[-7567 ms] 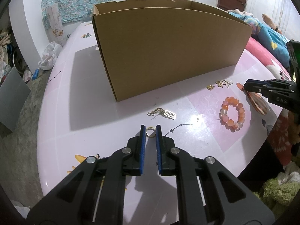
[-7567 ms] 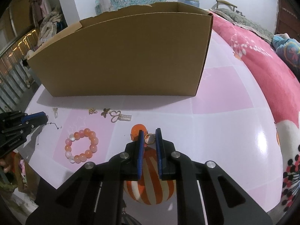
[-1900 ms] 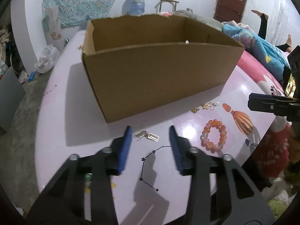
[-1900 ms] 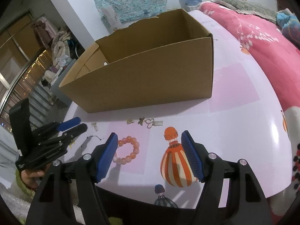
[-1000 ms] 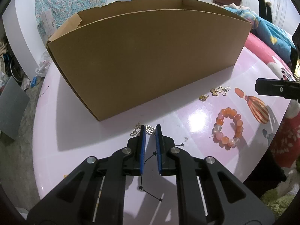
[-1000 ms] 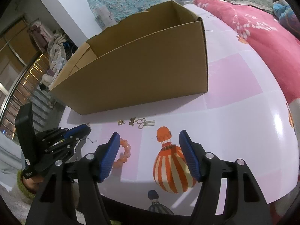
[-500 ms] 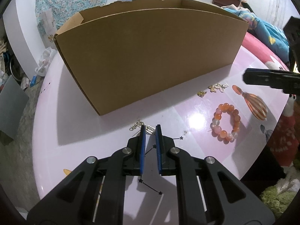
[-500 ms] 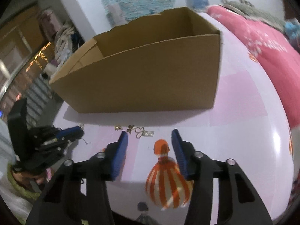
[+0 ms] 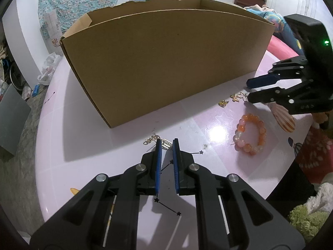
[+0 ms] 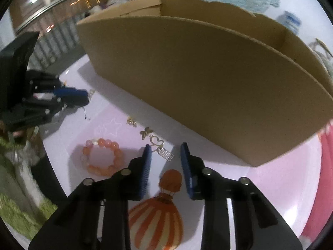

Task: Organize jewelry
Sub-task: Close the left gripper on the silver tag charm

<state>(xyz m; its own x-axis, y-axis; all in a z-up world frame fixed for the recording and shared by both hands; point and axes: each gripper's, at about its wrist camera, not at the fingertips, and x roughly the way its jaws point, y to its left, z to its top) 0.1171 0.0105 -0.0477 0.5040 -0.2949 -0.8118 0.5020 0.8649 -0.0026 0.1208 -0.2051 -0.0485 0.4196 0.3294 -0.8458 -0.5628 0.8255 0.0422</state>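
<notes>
A big cardboard box [image 9: 166, 62] stood on the pink table [image 9: 72, 145], just beyond both grippers, its long wall facing them.

The left gripper [image 9: 166, 143] pointed steeply down at the table with its blue pads [image 9: 158, 162] drawn almost together, only a narrow slot left between them. A small silver charm [image 9: 167, 142] on a gold chain [image 9: 150, 139] lay right at its tips; whether the pads pinched it could not be told.

The right gripper [image 10: 164, 151] also tilted steeply down, rolled to one side, and its jaws were closing. A heart-topped charm [image 10: 162, 148] lay on the table between its tips, the pads not yet pressing on it. Just past its left finger sat a gold butterfly piece [image 10: 145, 133] and a second small gold piece [image 10: 131, 121]. An orange bead bracelet [image 10: 101, 158] lay to the left of that finger, apart from it. A printed orange balloon [image 10: 158, 214] showed on the table under the jaws.
</notes>
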